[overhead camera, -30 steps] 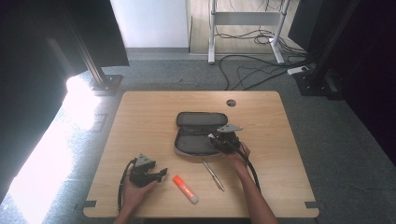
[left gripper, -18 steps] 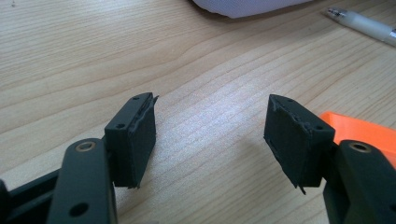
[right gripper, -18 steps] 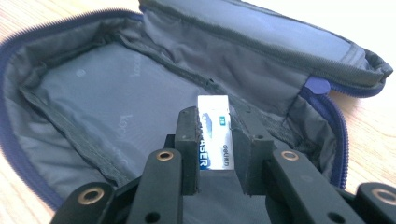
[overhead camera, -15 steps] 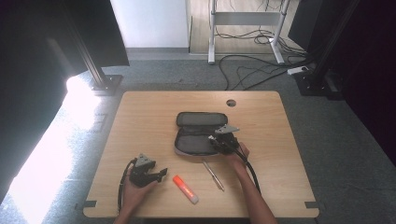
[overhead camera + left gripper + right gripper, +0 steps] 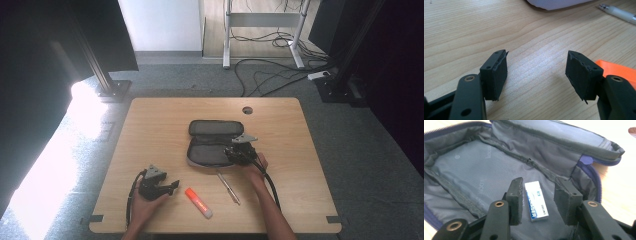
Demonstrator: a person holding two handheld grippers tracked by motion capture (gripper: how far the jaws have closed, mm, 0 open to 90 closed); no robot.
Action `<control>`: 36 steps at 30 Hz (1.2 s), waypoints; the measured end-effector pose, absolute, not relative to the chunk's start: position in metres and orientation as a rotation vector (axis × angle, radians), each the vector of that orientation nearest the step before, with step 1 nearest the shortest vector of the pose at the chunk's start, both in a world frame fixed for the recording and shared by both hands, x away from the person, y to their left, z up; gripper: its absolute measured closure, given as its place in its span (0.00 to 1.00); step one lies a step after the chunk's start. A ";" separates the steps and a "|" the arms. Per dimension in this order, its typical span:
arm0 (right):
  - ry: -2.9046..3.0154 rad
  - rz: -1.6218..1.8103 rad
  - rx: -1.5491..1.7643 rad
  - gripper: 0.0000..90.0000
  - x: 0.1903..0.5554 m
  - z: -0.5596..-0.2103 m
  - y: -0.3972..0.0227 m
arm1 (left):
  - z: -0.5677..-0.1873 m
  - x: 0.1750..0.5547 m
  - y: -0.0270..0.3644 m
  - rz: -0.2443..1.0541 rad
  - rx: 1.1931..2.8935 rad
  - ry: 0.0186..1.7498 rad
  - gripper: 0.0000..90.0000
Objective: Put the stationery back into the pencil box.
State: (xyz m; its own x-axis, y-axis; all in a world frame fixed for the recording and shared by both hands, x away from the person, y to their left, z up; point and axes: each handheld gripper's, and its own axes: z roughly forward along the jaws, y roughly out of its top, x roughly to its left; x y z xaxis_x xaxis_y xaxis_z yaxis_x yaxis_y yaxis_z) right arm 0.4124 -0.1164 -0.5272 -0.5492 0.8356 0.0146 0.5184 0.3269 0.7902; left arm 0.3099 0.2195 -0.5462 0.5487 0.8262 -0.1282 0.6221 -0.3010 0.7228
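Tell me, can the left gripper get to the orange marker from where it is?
Probably yes. The left gripper is open, and the orange marker lies just beside it on the table with nothing between them.

A wooden desk [image 5: 150,125] stood on grey carpet [image 5: 380,165]. Bright light [image 5: 45,165] spilled across the floor at left; cables [image 5: 270,70] trailed at the far side beneath a white wall [image 5: 160,25].

I see a white eraser [image 5: 536,200] with blue lettering between my right tool's [image 5: 539,200] black jaws, on the pencil case's [image 5: 474,170] grey lining; its zip edge is purple-blue.
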 end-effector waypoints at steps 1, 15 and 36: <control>2.194 1.099 1.203 0.62 0.411 -0.526 -0.117 | -0.546 0.310 0.219 0.346 2.033 1.164 0.38; 2.119 1.246 1.196 0.53 0.383 -0.519 -0.133 | -0.546 0.309 0.218 0.353 2.041 1.162 0.38; 2.114 1.307 1.195 0.51 0.325 -0.522 -0.150 | -0.546 0.309 0.216 0.376 2.059 1.156 0.38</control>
